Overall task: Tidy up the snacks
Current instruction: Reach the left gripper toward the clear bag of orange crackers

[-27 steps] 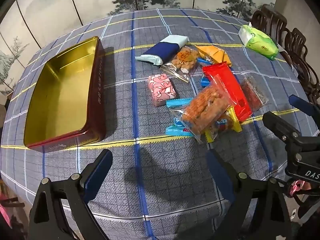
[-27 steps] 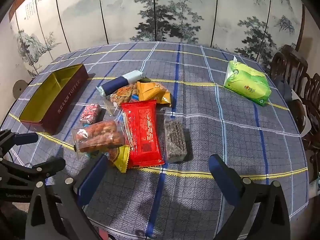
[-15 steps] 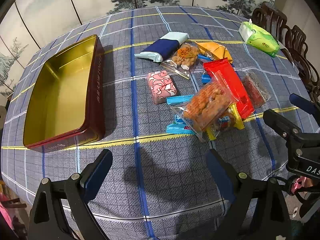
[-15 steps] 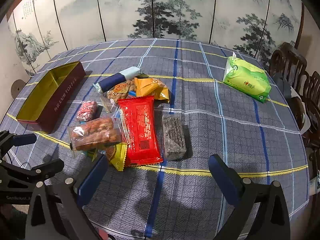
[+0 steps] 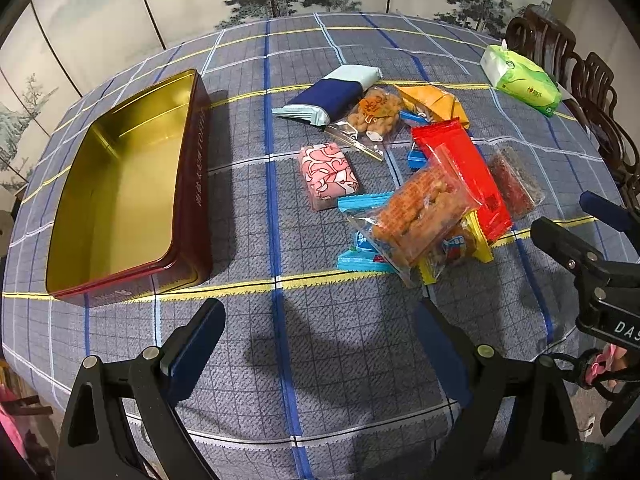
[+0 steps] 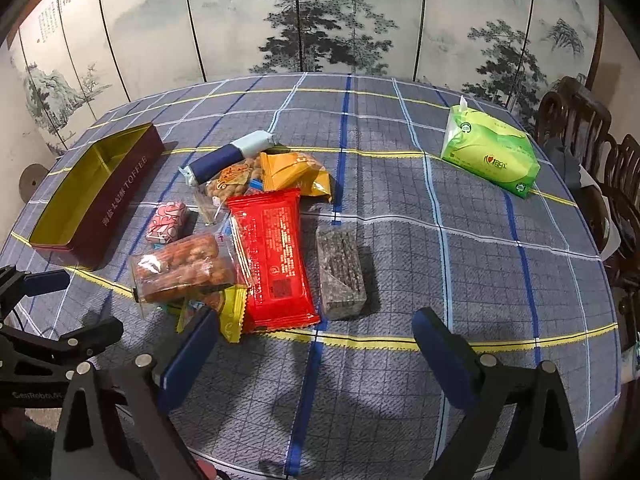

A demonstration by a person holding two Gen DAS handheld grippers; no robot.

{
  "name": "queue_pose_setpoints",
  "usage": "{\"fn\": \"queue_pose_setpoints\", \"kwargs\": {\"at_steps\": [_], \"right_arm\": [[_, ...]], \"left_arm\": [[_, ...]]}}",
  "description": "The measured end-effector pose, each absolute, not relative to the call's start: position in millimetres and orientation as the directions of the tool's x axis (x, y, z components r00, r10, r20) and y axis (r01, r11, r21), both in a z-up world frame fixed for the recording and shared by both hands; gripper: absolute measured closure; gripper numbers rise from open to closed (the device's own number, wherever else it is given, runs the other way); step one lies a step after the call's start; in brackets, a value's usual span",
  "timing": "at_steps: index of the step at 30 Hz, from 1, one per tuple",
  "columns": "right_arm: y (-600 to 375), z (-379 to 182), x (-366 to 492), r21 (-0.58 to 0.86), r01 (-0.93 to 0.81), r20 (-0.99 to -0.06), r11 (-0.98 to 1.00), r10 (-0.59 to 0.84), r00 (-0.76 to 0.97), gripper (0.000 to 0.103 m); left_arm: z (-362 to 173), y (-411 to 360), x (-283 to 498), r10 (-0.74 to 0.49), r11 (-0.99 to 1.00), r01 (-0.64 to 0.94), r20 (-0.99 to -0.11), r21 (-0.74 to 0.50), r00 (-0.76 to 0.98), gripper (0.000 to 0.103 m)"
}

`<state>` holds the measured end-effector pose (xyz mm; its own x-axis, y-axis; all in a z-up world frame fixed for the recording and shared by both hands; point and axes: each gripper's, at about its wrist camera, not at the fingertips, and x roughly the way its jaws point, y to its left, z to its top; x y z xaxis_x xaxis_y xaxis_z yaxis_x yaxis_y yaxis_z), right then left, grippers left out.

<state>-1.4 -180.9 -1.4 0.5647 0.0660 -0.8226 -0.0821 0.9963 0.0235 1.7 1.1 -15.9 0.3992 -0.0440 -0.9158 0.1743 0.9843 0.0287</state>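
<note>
Both the left claw (image 5: pixel 320 344) and the right claw (image 6: pixel 316 344) hang released, jaws wide and empty, over the woven plaid-clothed surface (image 5: pixel 340 380). Crinkly snack packets (image 5: pixel 416 216) lie heaped mid-surface; the glossy rectangular maroon tin with gold lining (image 5: pixel 120 192) sits open at left.

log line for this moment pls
left gripper: open, empty | right gripper: open, empty | tin: empty | snacks: piled on tablecloth
</note>
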Motion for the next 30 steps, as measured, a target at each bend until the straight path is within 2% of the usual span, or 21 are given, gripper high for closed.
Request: {"fn": "queue_pose_setpoints", "kwargs": {"at_steps": [5, 11, 14, 17, 21, 24, 30], "right_arm": [[-183, -4, 0, 0.019, -0.079, -0.825, 0.997, 0.060, 0.562, 0.006], [-186, -8, 3, 0.014, -0.079, -0.832, 0.997, 0.056, 0.552, 0.017], [-189, -10, 6, 0.003, -0.078, -0.833, 0.997, 0.046, 0.551, 0.019], [-190, -10, 9, -0.002, -0.090, -0.838, 0.996, 0.047, 0.544, 0.037], [-194, -14, 15, 0.011, -0.089, -0.842, 0.996, 0.057, 0.536, 0.040], [-196, -16, 20, 0.014, -0.096, -0.847, 0.995, 0.063, 0.528, 0.048], [-199, -24, 32, 0.029, -0.094, -0.853, 0.995, 0.074, 0.517, 0.048]], "left_arm": [[-15, 0, 3, -0.050, 0.983, 0.182, -0.912, 0.028, 0.406, 0.011], [-12, -4, 5, -0.070, 0.976, 0.217, -0.904, 0.026, 0.422, 0.011], [-9, -5, 7, -0.081, 0.972, 0.233, -0.900, 0.024, 0.429, 0.011], [-9, -7, 10, -0.090, 0.966, 0.256, -0.897, 0.026, 0.433, 0.011], [-10, -10, 15, -0.107, 0.957, 0.288, -0.899, 0.022, 0.424, 0.011], [-11, -12, 18, -0.118, 0.951, 0.308, -0.901, 0.018, 0.418, 0.011], [-15, -16, 27, -0.114, 0.946, 0.323, -0.907, 0.026, 0.406, 0.011]]}}
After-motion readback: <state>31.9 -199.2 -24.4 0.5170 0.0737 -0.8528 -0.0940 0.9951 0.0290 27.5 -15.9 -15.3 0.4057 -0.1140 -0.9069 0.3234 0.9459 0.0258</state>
